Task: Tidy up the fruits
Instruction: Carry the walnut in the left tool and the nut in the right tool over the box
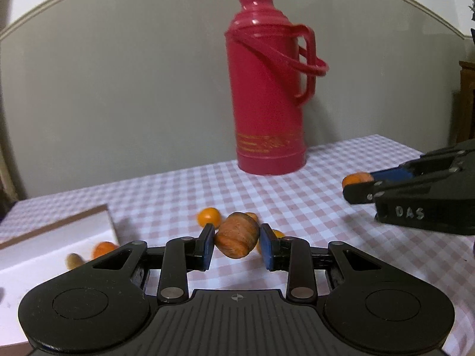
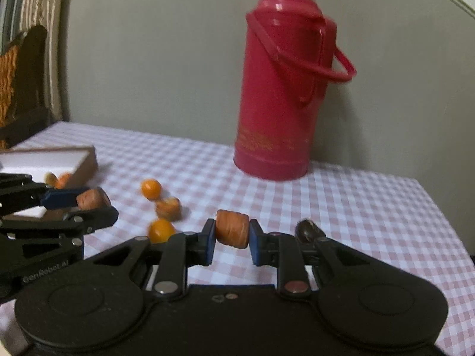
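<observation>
My left gripper (image 1: 236, 241) is shut on a brown-orange ridged fruit piece (image 1: 236, 235), held above the checked tablecloth (image 1: 297, 201). My right gripper (image 2: 232, 237) is shut on a brighter orange ridged piece (image 2: 232, 233). From the left wrist view the right gripper (image 1: 357, 187) comes in from the right with its orange piece (image 1: 354, 179) showing at the tips. In the right wrist view the left gripper (image 2: 92, 204) is at the left with its brown piece (image 2: 92, 198). Loose on the cloth lie two round orange fruits (image 2: 151, 189) (image 2: 161, 230) and another ridged piece (image 2: 168, 207).
A white box with a brown rim (image 1: 59, 237) (image 2: 74, 160) sits at the left and holds an orange fruit (image 1: 104, 249) and a tan item (image 1: 72, 259). A tall red thermos flask (image 1: 267, 95) (image 2: 282, 89) stands at the back. A dark fruit (image 2: 307, 230) lies beside my right fingers.
</observation>
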